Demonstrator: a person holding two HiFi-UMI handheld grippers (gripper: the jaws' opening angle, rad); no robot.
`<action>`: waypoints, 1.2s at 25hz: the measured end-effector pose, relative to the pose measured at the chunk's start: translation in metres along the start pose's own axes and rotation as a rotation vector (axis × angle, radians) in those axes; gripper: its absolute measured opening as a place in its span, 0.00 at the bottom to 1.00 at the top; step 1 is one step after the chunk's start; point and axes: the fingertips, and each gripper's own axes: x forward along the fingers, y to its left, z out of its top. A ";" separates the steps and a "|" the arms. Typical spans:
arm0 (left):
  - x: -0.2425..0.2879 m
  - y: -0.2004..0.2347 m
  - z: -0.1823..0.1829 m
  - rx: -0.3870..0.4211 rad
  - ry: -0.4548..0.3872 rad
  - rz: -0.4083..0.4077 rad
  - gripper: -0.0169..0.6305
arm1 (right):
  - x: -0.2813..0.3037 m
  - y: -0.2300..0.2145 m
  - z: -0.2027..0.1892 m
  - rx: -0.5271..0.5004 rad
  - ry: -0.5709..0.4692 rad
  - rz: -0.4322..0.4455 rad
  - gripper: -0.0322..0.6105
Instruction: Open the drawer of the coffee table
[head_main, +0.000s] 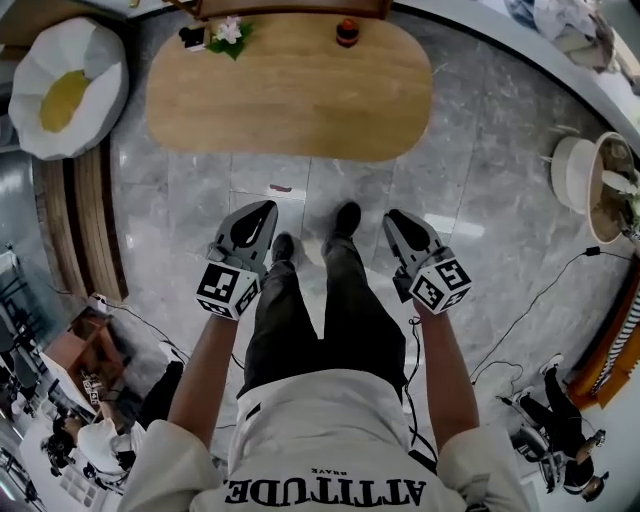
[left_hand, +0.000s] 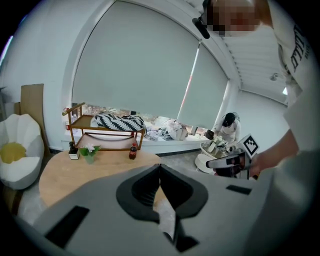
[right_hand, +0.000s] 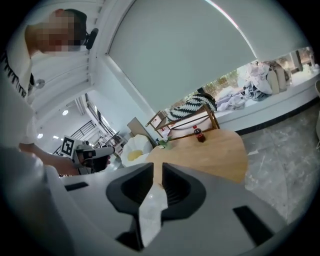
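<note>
The coffee table (head_main: 290, 95) is a low oval with a light wood top, on the grey tiled floor just ahead of the person's feet. No drawer shows in any view. Both grippers hang short of the table's near edge, apart from it and pointing toward it. The left gripper (head_main: 262, 208) has its jaw tips touching, with nothing between them (left_hand: 160, 167). The right gripper (head_main: 395, 215) has a narrow gap between its jaws and holds nothing (right_hand: 157, 170). The tabletop (right_hand: 210, 150) lies beyond the right jaws.
On the table's far side stand a small flower pot (head_main: 232, 35), a dark cola bottle (head_main: 346, 32) and a small dark object (head_main: 193, 38). A white flower-shaped seat (head_main: 65, 85) sits left, a wooden rack (left_hand: 105, 135) behind. Cables (head_main: 540, 300) and a white round stand (head_main: 575, 175) lie right.
</note>
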 end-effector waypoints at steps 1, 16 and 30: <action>0.006 0.000 -0.006 -0.005 0.008 0.002 0.06 | 0.004 -0.006 -0.006 0.019 0.001 0.007 0.15; 0.067 -0.010 -0.082 -0.103 0.098 -0.002 0.06 | 0.053 -0.091 -0.074 0.452 -0.094 0.101 0.16; 0.121 0.034 -0.175 -0.111 0.160 -0.050 0.06 | 0.120 -0.133 -0.174 0.687 -0.146 0.184 0.26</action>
